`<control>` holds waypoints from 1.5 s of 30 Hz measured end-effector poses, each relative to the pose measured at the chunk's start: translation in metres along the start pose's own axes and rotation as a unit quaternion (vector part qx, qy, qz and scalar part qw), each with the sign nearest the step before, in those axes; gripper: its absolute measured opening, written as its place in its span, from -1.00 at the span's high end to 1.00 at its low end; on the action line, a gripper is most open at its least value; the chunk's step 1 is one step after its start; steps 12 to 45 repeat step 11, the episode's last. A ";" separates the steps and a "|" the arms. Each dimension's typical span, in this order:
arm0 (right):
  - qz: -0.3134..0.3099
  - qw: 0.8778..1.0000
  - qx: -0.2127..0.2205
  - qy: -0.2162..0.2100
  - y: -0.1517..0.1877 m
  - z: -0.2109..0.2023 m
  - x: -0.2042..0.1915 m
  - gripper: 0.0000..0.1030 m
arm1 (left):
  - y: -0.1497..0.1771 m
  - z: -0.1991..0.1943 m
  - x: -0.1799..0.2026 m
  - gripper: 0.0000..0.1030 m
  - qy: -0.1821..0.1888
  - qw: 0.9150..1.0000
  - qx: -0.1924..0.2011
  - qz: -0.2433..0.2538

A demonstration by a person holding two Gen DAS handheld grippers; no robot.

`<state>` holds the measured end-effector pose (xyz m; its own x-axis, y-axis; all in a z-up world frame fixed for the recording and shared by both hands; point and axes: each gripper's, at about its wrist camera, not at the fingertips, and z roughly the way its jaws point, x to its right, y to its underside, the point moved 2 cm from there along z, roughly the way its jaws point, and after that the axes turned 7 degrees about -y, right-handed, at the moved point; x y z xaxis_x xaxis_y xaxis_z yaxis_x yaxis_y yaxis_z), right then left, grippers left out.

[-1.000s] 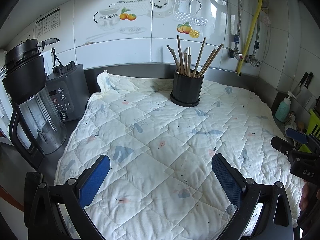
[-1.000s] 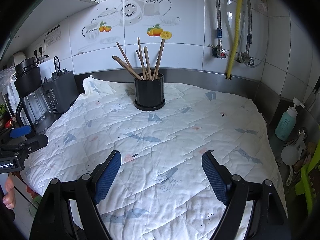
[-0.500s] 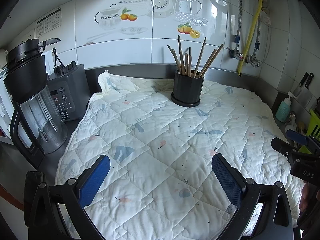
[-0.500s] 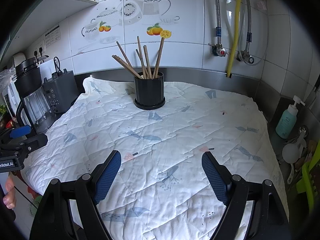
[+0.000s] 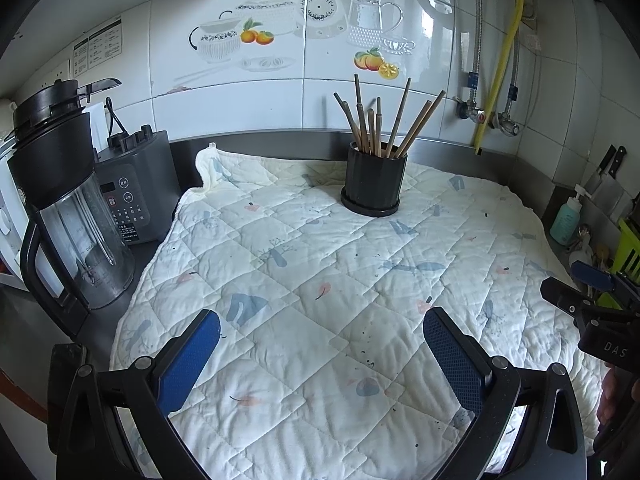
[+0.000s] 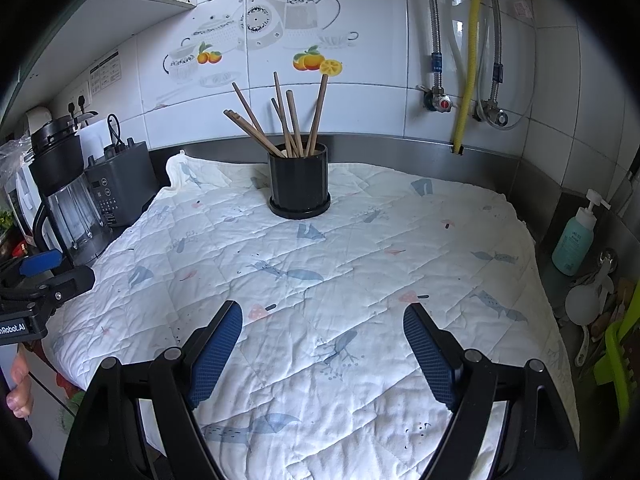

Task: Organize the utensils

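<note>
We are seeing the black utensil holder [image 5: 374, 182] standing upright on the far middle of the quilted cloth [image 5: 320, 300], a bundle of wooden chopsticks [image 5: 384, 120] fanning out of its top. Only the left wrist view is showing the knives [image 5: 610, 164] hanging on the far right wall; only the right wrist view is showing the underside of a wall shelf [image 6: 132, 0] at upper left and a white ladle [image 6: 588, 304] beside the green rack [image 6: 616, 344]. Both views are taking in the blender [image 6: 68, 200] at the cloth's left edge and the teal soap bottle [image 6: 576, 240] on the right. The left gripper [image 5: 320, 344] is hovering low over the near edge of the cloth, jaws spread wide with nothing between them. The right gripper [image 6: 322, 344] is hanging likewise, fingers wide apart and holding nothing, well short of the holder.
</note>
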<state>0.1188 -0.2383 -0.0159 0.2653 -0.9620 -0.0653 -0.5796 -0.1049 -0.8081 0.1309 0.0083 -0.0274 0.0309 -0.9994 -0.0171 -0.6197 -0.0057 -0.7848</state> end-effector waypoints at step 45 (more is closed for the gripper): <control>0.002 1.000 0.002 -0.003 0.000 -0.001 -0.002 -0.76 | -0.001 -0.002 -0.001 -1.00 0.001 1.000 0.002 0.003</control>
